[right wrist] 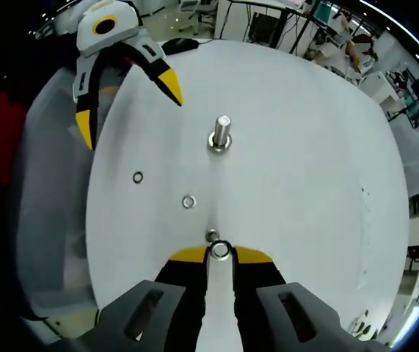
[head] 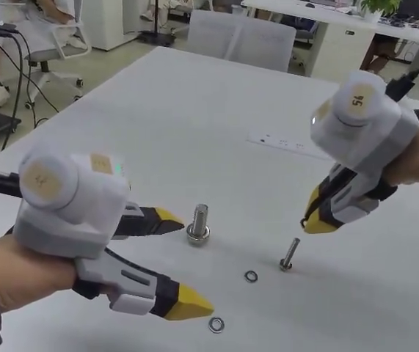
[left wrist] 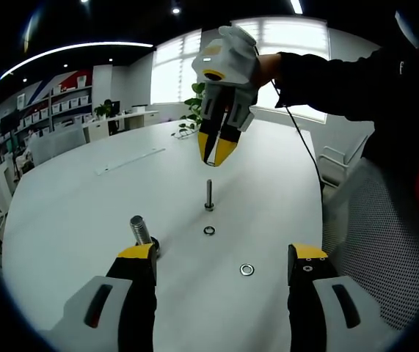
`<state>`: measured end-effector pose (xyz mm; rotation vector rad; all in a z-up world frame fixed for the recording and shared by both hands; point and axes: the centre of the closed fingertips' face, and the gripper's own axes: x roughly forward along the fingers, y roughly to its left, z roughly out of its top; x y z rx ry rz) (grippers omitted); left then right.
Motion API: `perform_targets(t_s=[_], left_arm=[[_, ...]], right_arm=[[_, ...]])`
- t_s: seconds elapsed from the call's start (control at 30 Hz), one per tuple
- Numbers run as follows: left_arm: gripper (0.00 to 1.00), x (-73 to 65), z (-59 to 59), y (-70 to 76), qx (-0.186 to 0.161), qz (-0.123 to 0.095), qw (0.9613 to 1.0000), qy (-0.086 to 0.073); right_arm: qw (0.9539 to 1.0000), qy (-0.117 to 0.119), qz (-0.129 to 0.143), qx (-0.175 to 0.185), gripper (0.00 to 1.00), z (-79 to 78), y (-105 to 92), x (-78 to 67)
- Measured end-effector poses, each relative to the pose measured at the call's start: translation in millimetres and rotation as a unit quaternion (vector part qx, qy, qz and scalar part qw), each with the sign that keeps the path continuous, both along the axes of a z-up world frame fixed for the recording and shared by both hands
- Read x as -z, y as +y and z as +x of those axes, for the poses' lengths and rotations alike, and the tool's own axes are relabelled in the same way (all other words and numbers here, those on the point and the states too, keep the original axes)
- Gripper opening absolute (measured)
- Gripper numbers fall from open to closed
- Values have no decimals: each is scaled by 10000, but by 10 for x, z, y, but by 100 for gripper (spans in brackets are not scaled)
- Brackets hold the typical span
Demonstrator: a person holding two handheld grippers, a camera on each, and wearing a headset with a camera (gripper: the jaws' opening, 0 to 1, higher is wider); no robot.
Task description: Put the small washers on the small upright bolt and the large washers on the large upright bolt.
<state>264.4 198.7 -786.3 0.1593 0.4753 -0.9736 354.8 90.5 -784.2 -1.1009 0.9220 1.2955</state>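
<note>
The large bolt (head: pixel 199 222) (left wrist: pixel 141 228) (right wrist: pixel 221 132) stands upright mid-table with a ring around its foot. To its right stands the small bolt (head: pixel 290 254) (left wrist: pixel 209 194). Two loose washers lie flat: one (head: pixel 251 276) (left wrist: pixel 209 230) (right wrist: pixel 188 202) between the bolts, another (head: pixel 216 324) (left wrist: pixel 246 270) (right wrist: pixel 137 177) nearer me. My right gripper (head: pixel 315 224) (left wrist: pixel 220 152) (right wrist: pixel 220 253) hovers just above the small bolt, shut on a small washer (right wrist: pixel 220 251). My left gripper (head: pixel 182 261) (left wrist: pixel 222 257) (right wrist: pixel 128 114) is open and holds nothing, with the large bolt just beyond its far fingertip.
The white table (head: pixel 194 132) stretches far back. A flat white strip (head: pixel 286 144) lies on it behind the bolts. Office chairs (head: pixel 238 40) and desks stand beyond the far edge, with cables (head: pixel 18 66) at the left.
</note>
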Motion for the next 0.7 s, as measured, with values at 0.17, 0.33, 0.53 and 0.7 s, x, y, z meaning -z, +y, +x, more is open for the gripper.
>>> perform_targets(t_s=[0.17, 0.33, 0.53, 0.7], left_arm=[[72, 10, -1, 6, -7, 2, 10000, 20], [72, 20, 1, 13, -23, 1, 10000, 33], [72, 32, -5, 14, -28, 11, 10000, 52], [72, 46, -7, 9, -26, 26, 10000, 72]], right_arm=[[10000, 54, 2, -19, 13, 15, 16, 67], [9999, 139, -21, -15, 13, 13, 19, 158], [9998, 205, -35, 1, 13, 5, 4, 219], [9997, 248, -48, 10, 13, -3, -9, 248]])
